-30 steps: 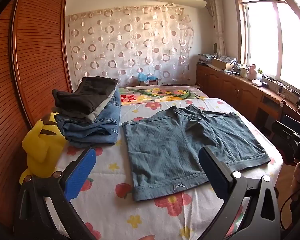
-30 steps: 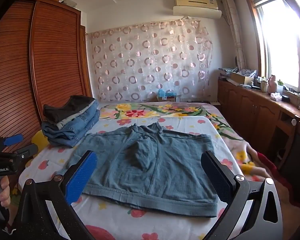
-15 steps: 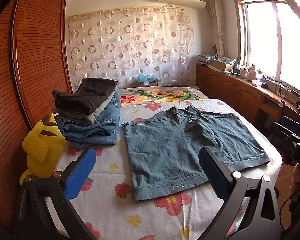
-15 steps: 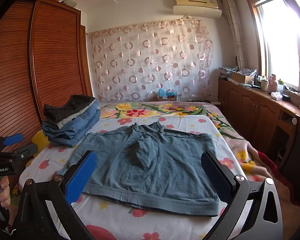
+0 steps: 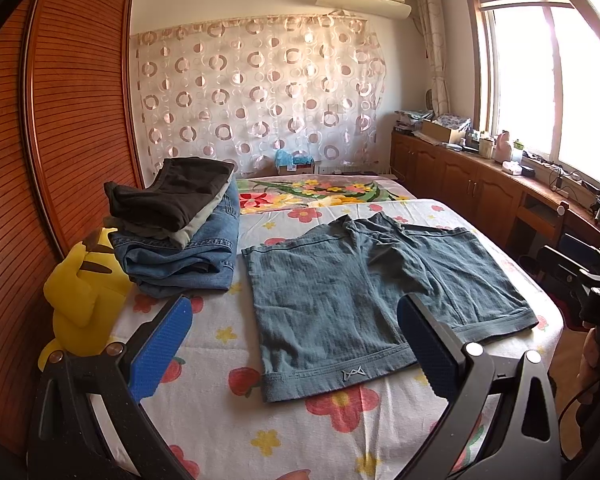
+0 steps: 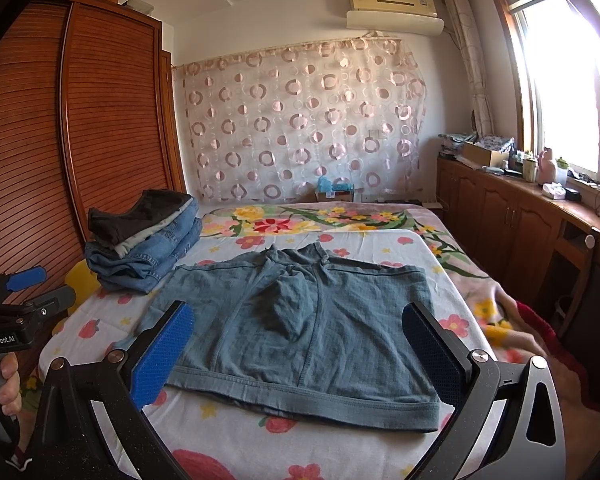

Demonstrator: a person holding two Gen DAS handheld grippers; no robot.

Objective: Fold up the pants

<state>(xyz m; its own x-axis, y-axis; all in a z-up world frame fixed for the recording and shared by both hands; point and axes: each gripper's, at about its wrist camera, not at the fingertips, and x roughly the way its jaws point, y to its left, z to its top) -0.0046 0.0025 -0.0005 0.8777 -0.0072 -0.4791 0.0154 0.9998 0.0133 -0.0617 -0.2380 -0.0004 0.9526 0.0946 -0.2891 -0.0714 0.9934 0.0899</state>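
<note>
Grey-blue denim shorts are shown spread flat on the flowered bed, unfolded. Left tongs and right tongs are held apart, empty, short of the cloth. Folding is judged unstarted; an edge must be gripped next.

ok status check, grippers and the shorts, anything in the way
Left gripper open, right gripper open, both empty. Shorts flat on the bed, unfolded. Stack of folded clothes beside them, apart; path clear.
</note>
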